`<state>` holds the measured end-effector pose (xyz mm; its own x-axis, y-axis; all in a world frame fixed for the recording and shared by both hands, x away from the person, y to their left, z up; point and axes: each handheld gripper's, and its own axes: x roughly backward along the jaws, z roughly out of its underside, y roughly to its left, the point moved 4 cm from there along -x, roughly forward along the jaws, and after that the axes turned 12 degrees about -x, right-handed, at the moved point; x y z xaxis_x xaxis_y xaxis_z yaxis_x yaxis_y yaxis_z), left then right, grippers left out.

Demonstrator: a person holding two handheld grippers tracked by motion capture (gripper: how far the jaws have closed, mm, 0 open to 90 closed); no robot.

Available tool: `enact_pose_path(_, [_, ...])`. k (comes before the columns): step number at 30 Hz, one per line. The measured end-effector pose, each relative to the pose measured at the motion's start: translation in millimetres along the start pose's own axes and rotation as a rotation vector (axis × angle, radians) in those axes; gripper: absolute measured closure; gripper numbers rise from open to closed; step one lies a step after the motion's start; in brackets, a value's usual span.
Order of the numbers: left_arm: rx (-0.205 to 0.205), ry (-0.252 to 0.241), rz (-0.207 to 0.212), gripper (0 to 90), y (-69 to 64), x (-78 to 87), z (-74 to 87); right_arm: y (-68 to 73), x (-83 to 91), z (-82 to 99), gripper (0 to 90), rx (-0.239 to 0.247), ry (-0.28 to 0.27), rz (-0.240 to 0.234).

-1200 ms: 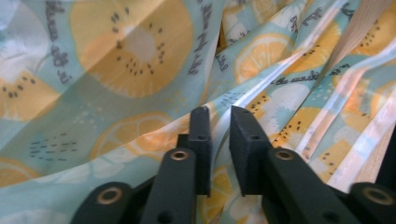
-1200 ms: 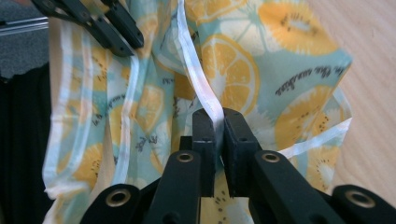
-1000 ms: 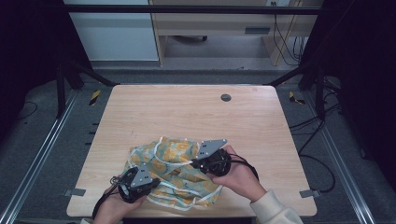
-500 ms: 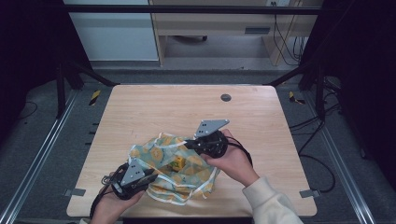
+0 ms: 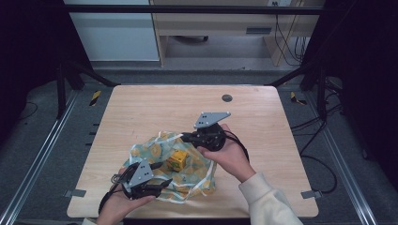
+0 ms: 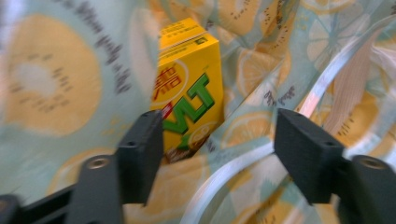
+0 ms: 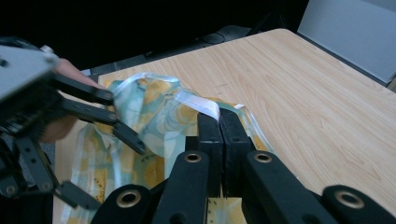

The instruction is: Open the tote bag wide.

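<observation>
A lemon-print bag lies crumpled on the near part of the wooden table. Inside its raised mouth stands a yellow drink carton. My right gripper is shut on the bag's white handle strap and holds that edge up. At the bag's near left corner my left gripper is open; its jaws have just been opening. In the left gripper view the carton stands just beyond the spread jaws, with bag fabric and a white strap between them, unpressed.
A small dark round grommet sits near the table's far edge. Bare wood stretches across the far half and the right side. Black frame posts and cables stand beyond the table on both sides.
The right gripper has risen and moved away from the person, lifting the bag's edge so the carton shows. The left gripper's jaws have opened; that hand stayed put.
</observation>
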<state>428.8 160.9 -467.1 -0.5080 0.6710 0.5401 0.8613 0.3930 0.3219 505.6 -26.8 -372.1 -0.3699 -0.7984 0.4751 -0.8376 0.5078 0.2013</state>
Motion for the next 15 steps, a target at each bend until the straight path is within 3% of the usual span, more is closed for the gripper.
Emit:
enact_pose_path(3, [-0.012, 0.007, 0.029, 27.6, 1.4, -8.0, 1.0, 0.9, -0.6, -1.0, 89.4, -0.003, -0.002, -0.004])
enact_pose_path(4, [-0.004, 0.046, 0.037, 25.8, 1.5, -11.7, 6.5, 0.2, -0.8, -1.8, 89.3, -0.002, -0.004, -0.002])
enact_pose_path(11, [0.009, 0.148, 0.068, 24.7, -3.3, -18.3, 20.6, -5.0, -0.3, -10.6, 89.4, -0.004, -0.02, 0.019])
enact_pose_path(15, [0.011, 0.165, 0.078, 25.0, -5.0, -18.4, 23.1, -14.3, -2.4, -16.0, 89.4, -0.013, -0.027, 0.042])
